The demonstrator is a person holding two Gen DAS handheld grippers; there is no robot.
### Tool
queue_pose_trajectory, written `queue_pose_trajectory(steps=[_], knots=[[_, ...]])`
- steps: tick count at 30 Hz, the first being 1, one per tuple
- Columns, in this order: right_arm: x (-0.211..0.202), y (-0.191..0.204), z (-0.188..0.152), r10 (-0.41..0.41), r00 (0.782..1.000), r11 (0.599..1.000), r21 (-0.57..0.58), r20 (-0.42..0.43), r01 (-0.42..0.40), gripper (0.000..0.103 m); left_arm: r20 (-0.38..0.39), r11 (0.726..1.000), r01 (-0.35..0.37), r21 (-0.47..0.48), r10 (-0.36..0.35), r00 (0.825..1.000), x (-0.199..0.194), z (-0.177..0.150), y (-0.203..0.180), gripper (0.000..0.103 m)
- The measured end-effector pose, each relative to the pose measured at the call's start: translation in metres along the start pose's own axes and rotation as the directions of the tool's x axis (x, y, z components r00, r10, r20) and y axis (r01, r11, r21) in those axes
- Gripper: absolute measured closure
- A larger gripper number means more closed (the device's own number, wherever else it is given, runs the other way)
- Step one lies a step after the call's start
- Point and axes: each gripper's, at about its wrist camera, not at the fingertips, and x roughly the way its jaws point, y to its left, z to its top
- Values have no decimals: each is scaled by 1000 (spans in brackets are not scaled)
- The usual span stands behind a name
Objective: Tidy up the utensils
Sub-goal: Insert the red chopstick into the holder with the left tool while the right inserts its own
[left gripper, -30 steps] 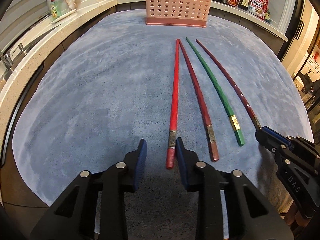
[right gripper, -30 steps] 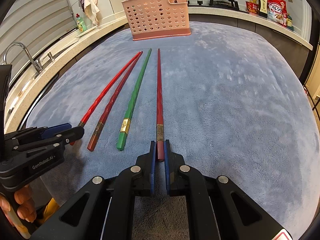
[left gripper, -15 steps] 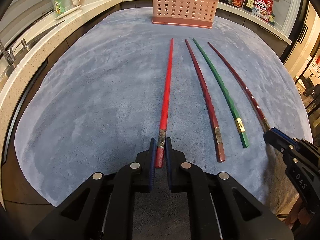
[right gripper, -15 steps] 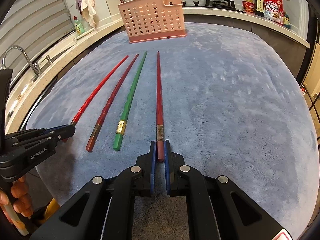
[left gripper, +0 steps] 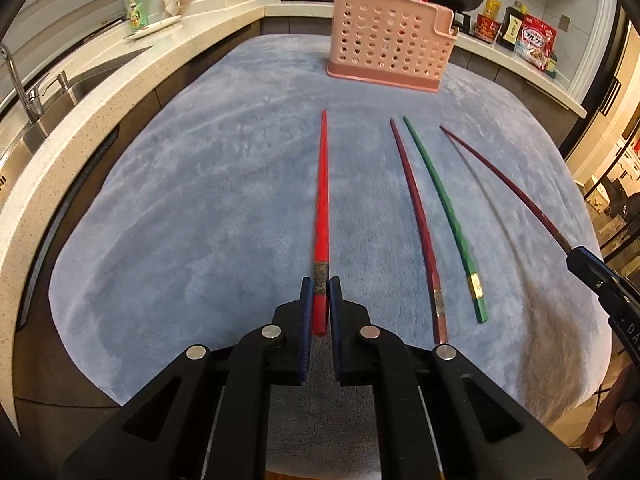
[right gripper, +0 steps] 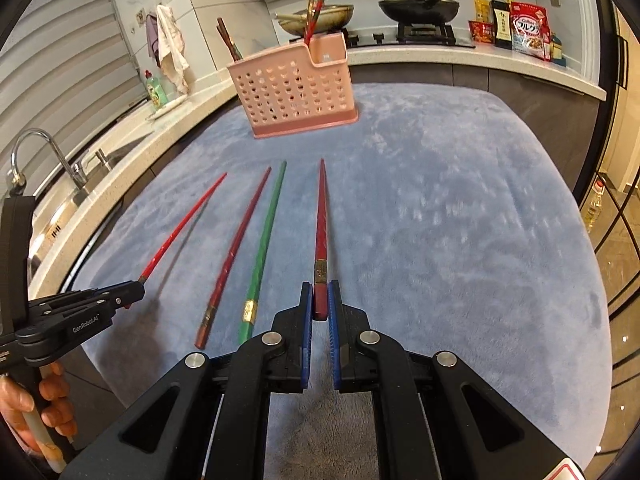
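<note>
Blue mat (left gripper: 200, 208): 4 chopsticks, 2 lying, 1 pink basket (left gripper: 390, 56).

A soft blue cloth (right gripper: 460, 208) covers the counter (left gripper: 48, 152). A sink (left gripper: 80, 84) with a shiny tap (right gripper: 32, 148) sits at the left. A green soap bottle (right gripper: 157, 90) stands near a hanging towel (right gripper: 172, 52). On the stove (right gripper: 424, 34) at the back rest a black pan (right gripper: 418, 6) and a gold pan (right gripper: 320, 18). Food packs (right gripper: 528, 30) stand at the right.
</note>
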Motion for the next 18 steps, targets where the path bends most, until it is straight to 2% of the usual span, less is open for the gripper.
queue_pose_trajectory(steps=[9,18], knots=[[-31,2,41,19,994,1000,-14,104,-17,96,91,1000,13,-9,-13,996,-33,32,7,96],[-53,5,98,46,975,999,-29,217,-40,96,193,1000,28,-2,-28,981,-63,84,8,96]])
